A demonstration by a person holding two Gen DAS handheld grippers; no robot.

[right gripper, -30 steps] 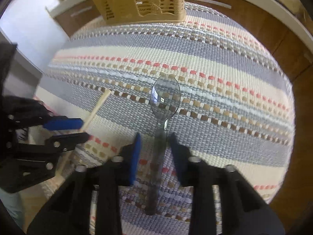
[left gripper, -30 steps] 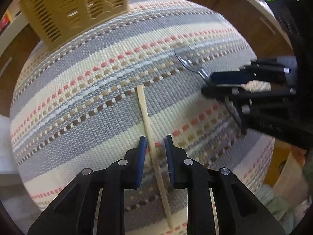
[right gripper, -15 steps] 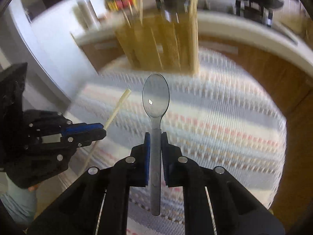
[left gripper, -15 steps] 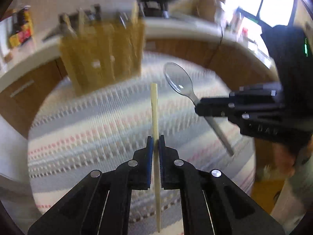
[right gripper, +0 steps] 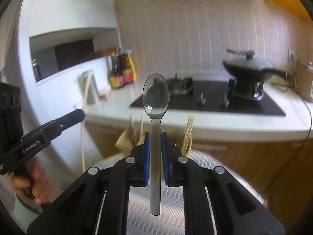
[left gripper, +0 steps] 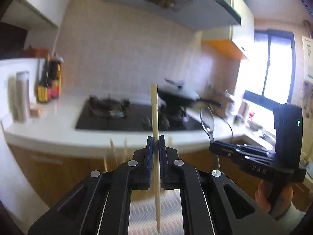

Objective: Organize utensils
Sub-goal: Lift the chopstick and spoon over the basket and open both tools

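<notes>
While a second ago both utensils lay flat on the striped mat, I now have each one lifted clear and pointing upward.

Starting at the left: my left hand-held gripper (left gripper: 156,140) is clamped on the chopstick (left gripper: 155,117), which runs up the centre of the left wrist frame, its lower end hanging past the blue pads over the woven mat (left gripper: 140,215) at the bottom edge. In the right wrist frame that gripper sits at the left edge, the chopstick showing as a pale line beside it.

Moving right: my right hand-held gripper (right gripper: 156,136) is closed on the handle of the clear plastic spoon (right gripper: 156,96), bowl uppermost, centre frame. Just behind the fingers I can make out the blurred top of the tan slatted utensil basket (right gripper: 125,139), with a few sticks already standing in it.

Both picks look done, I judge; what remains is carrying each piece over the basket and lowering it into a compartment. Which compartment suits which I cannot tell, as the basket is smeared by motion.
</notes>
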